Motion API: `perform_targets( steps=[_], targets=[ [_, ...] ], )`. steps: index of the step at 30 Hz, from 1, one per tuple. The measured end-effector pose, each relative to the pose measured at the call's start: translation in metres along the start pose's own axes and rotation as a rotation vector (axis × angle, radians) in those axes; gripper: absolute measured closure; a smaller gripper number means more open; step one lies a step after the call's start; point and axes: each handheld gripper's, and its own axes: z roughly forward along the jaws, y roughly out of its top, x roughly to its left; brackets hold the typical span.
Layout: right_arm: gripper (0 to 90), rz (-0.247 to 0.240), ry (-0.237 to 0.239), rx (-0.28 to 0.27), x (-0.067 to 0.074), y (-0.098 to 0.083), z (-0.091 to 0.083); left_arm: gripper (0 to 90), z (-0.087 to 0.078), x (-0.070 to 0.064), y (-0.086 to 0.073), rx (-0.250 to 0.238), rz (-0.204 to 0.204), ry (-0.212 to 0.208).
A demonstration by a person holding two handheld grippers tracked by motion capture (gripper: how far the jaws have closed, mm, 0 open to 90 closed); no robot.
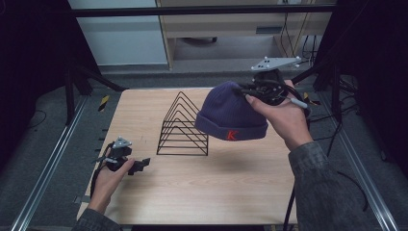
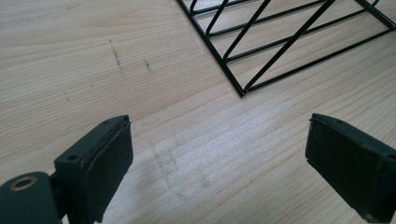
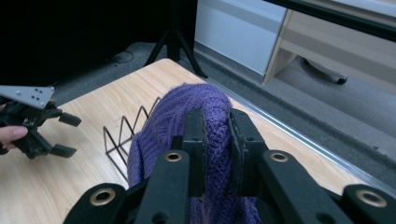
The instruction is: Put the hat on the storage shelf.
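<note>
wire rack on the bench has nothing in its slots; black thin rods, row of triangle frames, standing upright mid-bench. purple knit beanie, ribbed, soft, red "k" on the cuff, hangs in the air just right of the rack, off the wood-grain top. right gripper is raised, its fingers clamped on a fold of the knit. left gripper sits low at the bench's left, fingers wide apart w/ nothing between, pointing toward the rack.
</note>
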Motion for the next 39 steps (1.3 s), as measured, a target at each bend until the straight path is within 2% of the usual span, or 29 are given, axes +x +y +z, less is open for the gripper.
perform_targets(
  steps=[5,9,16,19,23,24,28,34,35,36,39],
  targets=[
    [78.6,0.010,0.005,-0.027,0.005,0.016,0.013,8.5,0.001,0.002,0.000,0.011,-0.007,0.020],
    [78.6,0.010,0.013,-0.036,0.008,0.024,0.019,8.6,-0.001,0.003,0.000,0.004,-0.012,0.021],
    [78.6,-0.009,0.038,-0.062,0.018,0.050,0.033,8.9,0.000,0.003,0.001,0.005,-0.012,0.017],
    [78.5,-0.011,0.052,-0.065,0.022,0.056,0.041,9.5,-0.003,0.003,0.002,-0.020,-0.017,0.016],
    [78.5,-0.014,0.063,-0.068,0.027,0.060,0.048,10.2,-0.014,0.001,0.008,-0.082,-0.019,-0.002],
    [78.5,-0.014,0.067,-0.069,0.028,0.061,0.050,10.2,-0.017,0.000,0.011,-0.096,-0.005,-0.004],
    [78.5,-0.021,0.083,-0.066,0.033,0.064,0.056,11.4,-0.036,-0.002,0.029,-0.172,-0.005,-0.024],
    [78.4,-0.027,0.097,-0.066,0.038,0.069,0.063,11.7,-0.057,-0.005,0.061,-0.229,0.029,-0.070],
    [78.4,-0.026,0.098,-0.067,0.038,0.070,0.064,11.7,-0.063,-0.008,0.074,-0.249,0.042,-0.086],
    [78.4,-0.027,0.101,-0.068,0.038,0.070,0.066,11.7,-0.063,-0.008,0.074,-0.249,0.042,-0.086],
    [78.3,-0.026,0.103,-0.067,0.039,0.071,0.068,11.7,-0.073,-0.016,0.093,-0.280,0.057,-0.105]
  ],
)
